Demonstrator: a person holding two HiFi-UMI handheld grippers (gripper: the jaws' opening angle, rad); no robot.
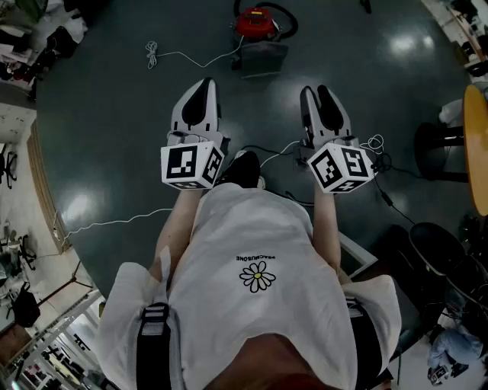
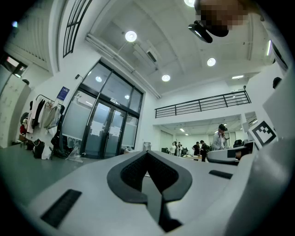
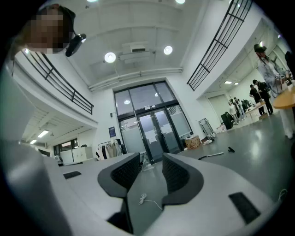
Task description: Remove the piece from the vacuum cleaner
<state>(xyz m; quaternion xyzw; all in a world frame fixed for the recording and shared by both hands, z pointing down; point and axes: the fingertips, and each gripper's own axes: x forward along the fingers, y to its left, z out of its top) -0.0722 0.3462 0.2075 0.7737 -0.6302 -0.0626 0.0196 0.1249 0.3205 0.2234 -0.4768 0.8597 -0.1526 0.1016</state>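
The person stood with both forearms held forward, side by side. The left gripper (image 1: 201,85) was pinched shut on nothing and the right gripper (image 1: 318,91) was slightly parted and empty, with the red vacuum cleaner (image 1: 255,23) well ahead.

The right gripper (image 3: 151,160), jaws apart and empty, frames what seems a white cord (image 3: 146,199) on grey floor (image 3: 251,150).

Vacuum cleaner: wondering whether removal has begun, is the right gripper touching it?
Apart: the head view shows dark floor between the right gripper and the vacuum cleaner.
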